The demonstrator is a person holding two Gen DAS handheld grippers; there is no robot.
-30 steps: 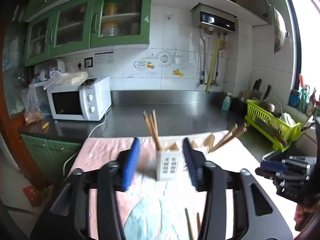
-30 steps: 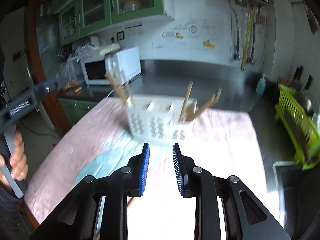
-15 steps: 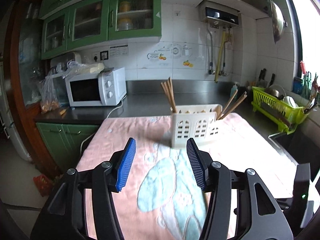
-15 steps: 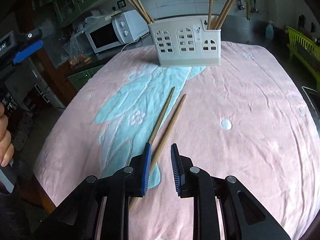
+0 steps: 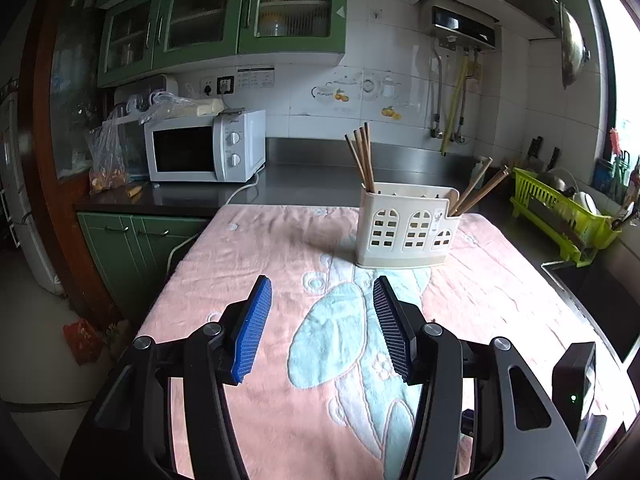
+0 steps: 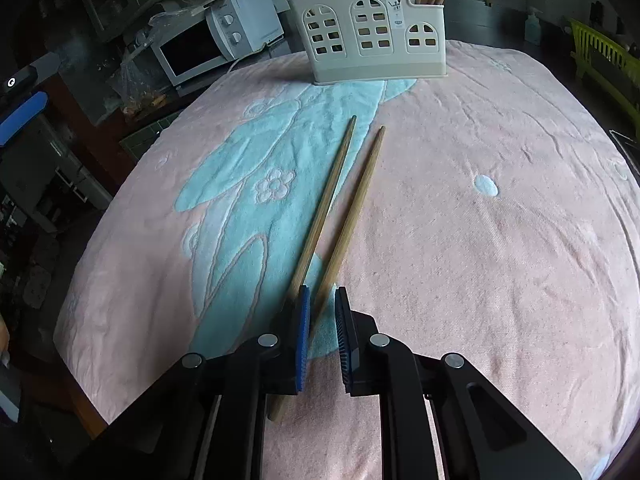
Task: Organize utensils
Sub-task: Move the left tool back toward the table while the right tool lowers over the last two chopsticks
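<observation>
Two chopsticks (image 6: 344, 204) lie loose on the towel (image 6: 480, 240), their near ends at the closing right gripper (image 6: 322, 300), one between its jaws. Several stand in the holder (image 6: 372, 36) beyond. Left gripper (image 5: 320, 304) hangs open, empty.

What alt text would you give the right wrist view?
The right gripper is closing around the near end of one of two wooden chopsticks lying on a pink and blue towel. A white utensil holder with more chopsticks stands beyond.
</observation>
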